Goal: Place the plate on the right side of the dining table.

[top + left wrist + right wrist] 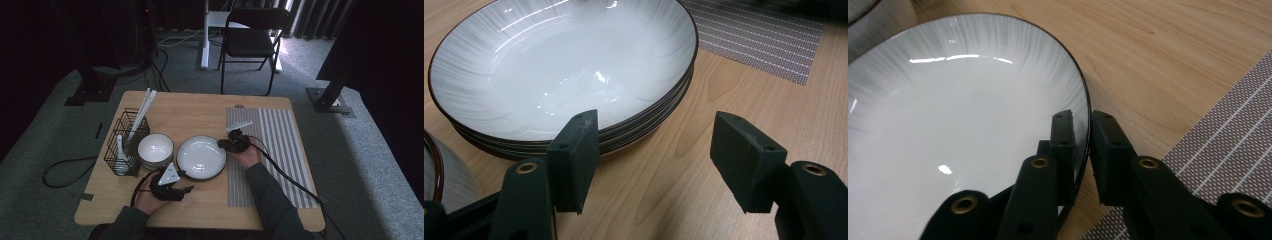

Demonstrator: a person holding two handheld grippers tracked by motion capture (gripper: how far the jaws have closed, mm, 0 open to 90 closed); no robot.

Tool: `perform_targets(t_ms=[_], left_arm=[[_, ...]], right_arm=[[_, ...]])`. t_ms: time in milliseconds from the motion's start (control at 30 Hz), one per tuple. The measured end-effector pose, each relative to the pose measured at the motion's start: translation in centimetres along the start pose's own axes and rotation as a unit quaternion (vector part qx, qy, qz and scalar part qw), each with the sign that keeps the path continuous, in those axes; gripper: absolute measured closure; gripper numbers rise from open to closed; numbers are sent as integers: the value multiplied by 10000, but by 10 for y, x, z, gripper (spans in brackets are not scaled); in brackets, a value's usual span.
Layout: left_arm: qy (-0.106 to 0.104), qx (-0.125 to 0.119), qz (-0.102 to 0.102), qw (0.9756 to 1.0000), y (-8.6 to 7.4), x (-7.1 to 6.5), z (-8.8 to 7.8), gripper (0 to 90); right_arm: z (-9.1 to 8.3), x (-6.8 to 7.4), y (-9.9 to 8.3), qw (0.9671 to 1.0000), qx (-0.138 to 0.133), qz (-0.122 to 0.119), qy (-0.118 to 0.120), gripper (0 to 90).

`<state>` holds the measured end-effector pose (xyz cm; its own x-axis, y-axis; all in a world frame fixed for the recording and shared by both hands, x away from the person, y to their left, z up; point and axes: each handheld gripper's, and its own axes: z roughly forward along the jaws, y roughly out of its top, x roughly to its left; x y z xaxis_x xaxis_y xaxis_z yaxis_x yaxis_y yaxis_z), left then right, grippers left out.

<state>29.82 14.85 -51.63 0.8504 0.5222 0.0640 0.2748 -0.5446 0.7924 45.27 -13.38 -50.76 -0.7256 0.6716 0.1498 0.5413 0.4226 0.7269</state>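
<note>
The plate — the top one of a small stack — sits on the wooden table, near the middle, between a bowl on its left and a striped mat on its right. In the left gripper view the stack's dark-edged rims show one under another.

The right gripper comes in from the mat side and pinches the plate's right rim. In the right gripper view one jaw lies over the white inside of the plate, the other outside the dark edge, and the rim runs between them with the pads pressed close on it. The mat lies just beside that jaw.

The left gripper rests low at the plate's near-left edge. Its jaws stand spread and hold nothing — in its own view the left pad is just in front of the stack's rim, the right pad over bare wood, well apart from it. Whether the left pad touches the rim cannot be told.

A wire basket with white utensils stands at the table's left edge, beside the bowl.
</note>
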Motion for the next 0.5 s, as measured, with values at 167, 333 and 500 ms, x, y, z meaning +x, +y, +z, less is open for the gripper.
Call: perform_targets(t_ms=[167,333,500], left_arm=[[-21,-2,-26,10000,0,1,0,368],[-45,-28,-39,10000,1,1,0,369],[-80,-44,-84,9999,1,2,0,369]], right_arm=[[-6,-2,3,9998,-106,149,-3,874],[-5,-8,5,9990,-85,390,182,872],[-2,-13,5,9973,-39,642,366,867]])
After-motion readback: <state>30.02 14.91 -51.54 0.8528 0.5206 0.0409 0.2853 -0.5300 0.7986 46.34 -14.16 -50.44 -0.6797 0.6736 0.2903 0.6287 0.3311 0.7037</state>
